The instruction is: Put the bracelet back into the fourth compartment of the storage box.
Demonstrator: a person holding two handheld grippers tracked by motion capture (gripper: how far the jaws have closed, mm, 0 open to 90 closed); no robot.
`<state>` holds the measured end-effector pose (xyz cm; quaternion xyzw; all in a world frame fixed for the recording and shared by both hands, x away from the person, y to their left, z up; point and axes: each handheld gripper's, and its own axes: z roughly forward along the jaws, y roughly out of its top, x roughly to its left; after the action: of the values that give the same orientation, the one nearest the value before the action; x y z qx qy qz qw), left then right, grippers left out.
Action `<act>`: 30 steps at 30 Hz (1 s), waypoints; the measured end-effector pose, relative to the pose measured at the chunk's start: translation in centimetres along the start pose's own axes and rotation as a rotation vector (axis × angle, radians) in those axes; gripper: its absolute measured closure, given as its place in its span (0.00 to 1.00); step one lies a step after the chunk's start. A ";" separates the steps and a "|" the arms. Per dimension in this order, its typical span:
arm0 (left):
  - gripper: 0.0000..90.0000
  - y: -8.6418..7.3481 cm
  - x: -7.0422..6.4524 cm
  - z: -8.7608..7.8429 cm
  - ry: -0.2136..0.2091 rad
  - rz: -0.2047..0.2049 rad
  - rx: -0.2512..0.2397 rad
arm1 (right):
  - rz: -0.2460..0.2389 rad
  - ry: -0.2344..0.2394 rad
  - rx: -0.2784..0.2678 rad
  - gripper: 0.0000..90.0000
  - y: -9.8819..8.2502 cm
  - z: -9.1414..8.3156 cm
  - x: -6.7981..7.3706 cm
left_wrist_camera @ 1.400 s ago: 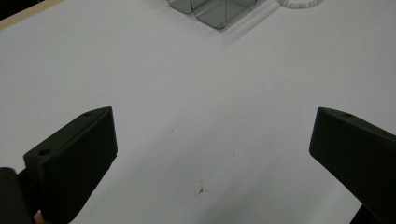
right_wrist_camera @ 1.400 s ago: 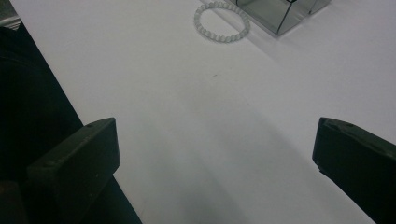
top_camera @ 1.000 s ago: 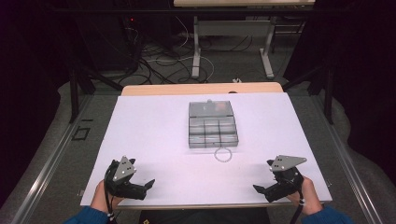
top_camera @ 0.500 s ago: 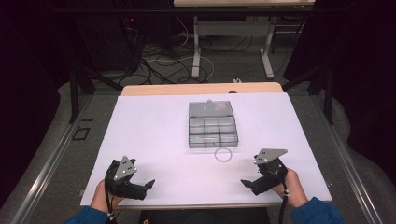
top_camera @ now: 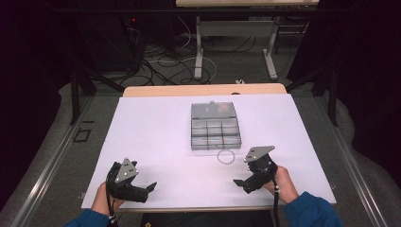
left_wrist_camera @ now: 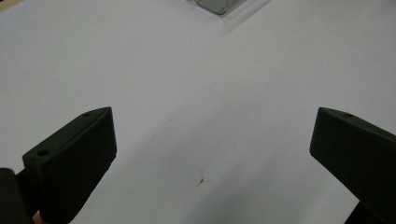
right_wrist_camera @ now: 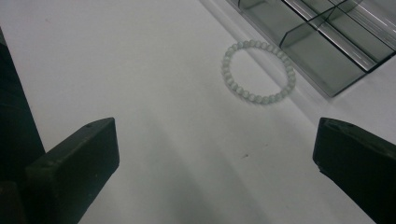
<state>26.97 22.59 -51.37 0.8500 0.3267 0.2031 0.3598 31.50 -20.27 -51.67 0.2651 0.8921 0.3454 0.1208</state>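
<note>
A pale bead bracelet (top_camera: 225, 157) lies flat on the white table, just in front of a clear grey compartment box (top_camera: 215, 126). In the right gripper view the bracelet (right_wrist_camera: 258, 71) is ahead of the wide-apart jaws, close to the box's corner (right_wrist_camera: 327, 42). My right gripper (top_camera: 242, 184) is open, low over the table, slightly right of and nearer than the bracelet. At the table's front left my left gripper (top_camera: 150, 187) is open with nothing between its jaws. The left gripper view has bare table and a box corner (left_wrist_camera: 215, 5) far ahead.
The white table top (top_camera: 156, 127) has a wooden strip along its far edge (top_camera: 203, 90). Beyond it are desk legs and loose cables on the floor (top_camera: 170, 61). Dark floor and rails run along both sides.
My right gripper has moved left and forward from the front right corner toward the bracelet. The left gripper has stayed in place.
</note>
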 end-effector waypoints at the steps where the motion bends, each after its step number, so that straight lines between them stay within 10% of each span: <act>1: 0.00 0.0 0.0 0.0 0.000 0.001 0.001 | 0.002 0.009 0.002 0.00 0.1 0.2 0.0; 30: 0.00 0.0 0.1 0.1 -0.003 -0.003 0.009 | 0.027 0.030 -0.006 0.13 2.2 3.8 -1.4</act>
<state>27.08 22.59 -51.39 0.8514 0.3284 0.2000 0.3568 35.03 -17.55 -52.93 0.2717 0.8889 0.3538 0.1037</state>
